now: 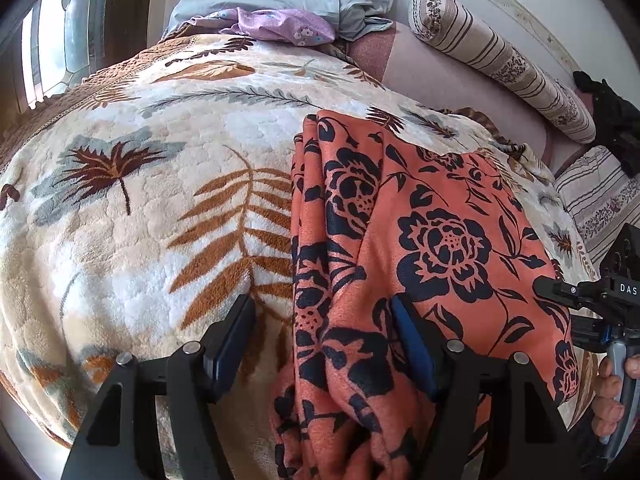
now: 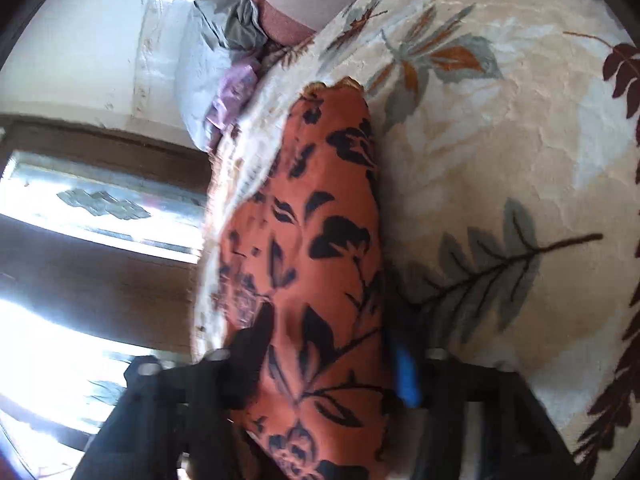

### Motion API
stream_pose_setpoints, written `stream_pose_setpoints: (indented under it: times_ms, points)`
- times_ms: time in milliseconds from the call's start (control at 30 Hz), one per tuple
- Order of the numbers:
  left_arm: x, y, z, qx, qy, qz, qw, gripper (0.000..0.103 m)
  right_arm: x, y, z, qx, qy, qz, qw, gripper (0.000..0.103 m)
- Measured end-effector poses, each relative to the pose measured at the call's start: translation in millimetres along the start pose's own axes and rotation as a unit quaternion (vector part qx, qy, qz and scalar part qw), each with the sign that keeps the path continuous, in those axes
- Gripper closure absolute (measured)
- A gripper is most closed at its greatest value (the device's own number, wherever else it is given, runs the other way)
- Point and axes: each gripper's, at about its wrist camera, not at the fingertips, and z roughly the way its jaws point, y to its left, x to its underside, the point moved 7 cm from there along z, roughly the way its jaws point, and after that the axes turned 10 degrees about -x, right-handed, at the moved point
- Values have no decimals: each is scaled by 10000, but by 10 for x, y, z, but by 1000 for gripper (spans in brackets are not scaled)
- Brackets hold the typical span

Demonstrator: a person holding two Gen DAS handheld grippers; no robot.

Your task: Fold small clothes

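Garment (image 1: 432,240): orange-red cloth printed with dark navy flowers and leaves. Folded into layers, with bunched lengthwise pleats along its left edge. Lies centre to lower right in the left wrist view; centre to bottom in the blurred right wrist view (image 2: 316,260).

Left wrist view looks down and forward, close over the leaf-patterned blanket (image 1: 140,208), toward the pillows (image 1: 504,60). Right wrist view is rolled sideways, blurred, closer still. Both share the orange floral garment (image 1: 440,240) (image 2: 312,248) and blanket (image 2: 500,160).

Orange garment (image 1: 440,240), black floral print
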Motion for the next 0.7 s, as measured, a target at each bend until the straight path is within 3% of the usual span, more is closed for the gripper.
stream_pose_setpoints:
  times_ms: [133, 200, 233, 267, 400, 433, 467, 500, 600, 700]
  points:
    - [4, -3, -2, -7, -1, -8, 10000, 31, -19, 119, 47, 570, -38, -441, 9974, 66]
    - [4, 4, -4, 10, 14, -33, 10000, 31, 0, 134, 61, 322, -68, -200, 9993, 52]
    - [5, 7, -6, 8, 19, -39, 10000, 31, 50, 139, 31, 44, -47, -26, 10000, 35]
    - [6, 6, -9, -5, 13, -37, 10000, 31, 96, 156, -6, -45, -91, -4, 9999, 28]
    - [2, -2, -8, -42, 20, -43, 10000, 31, 323, 154, -67, -44, 74, -204, 9998, 28]
    - [4, -3, -10, -44, 19, -43, 10000, 31, 374, 155, -45, 15, 163, -333, 9993, 34]
    - [2, -4, -10, -43, 17, -37, 10000, 31, 403, 136, -8, 284, 249, -498, 9980, 62]
    - [0, -7, -10, -48, 19, -26, 10000, 31, 435, 100, -6, 364, 299, -524, 9975, 67]
    - [1, -8, -12, -52, 14, -39, 10000, 31, 420, 76, -30, 344, 244, -445, 9981, 67]
    - [3, -5, -16, -43, 18, -50, 10000, 31, 477, 62, -116, 162, 275, -316, 9990, 51]
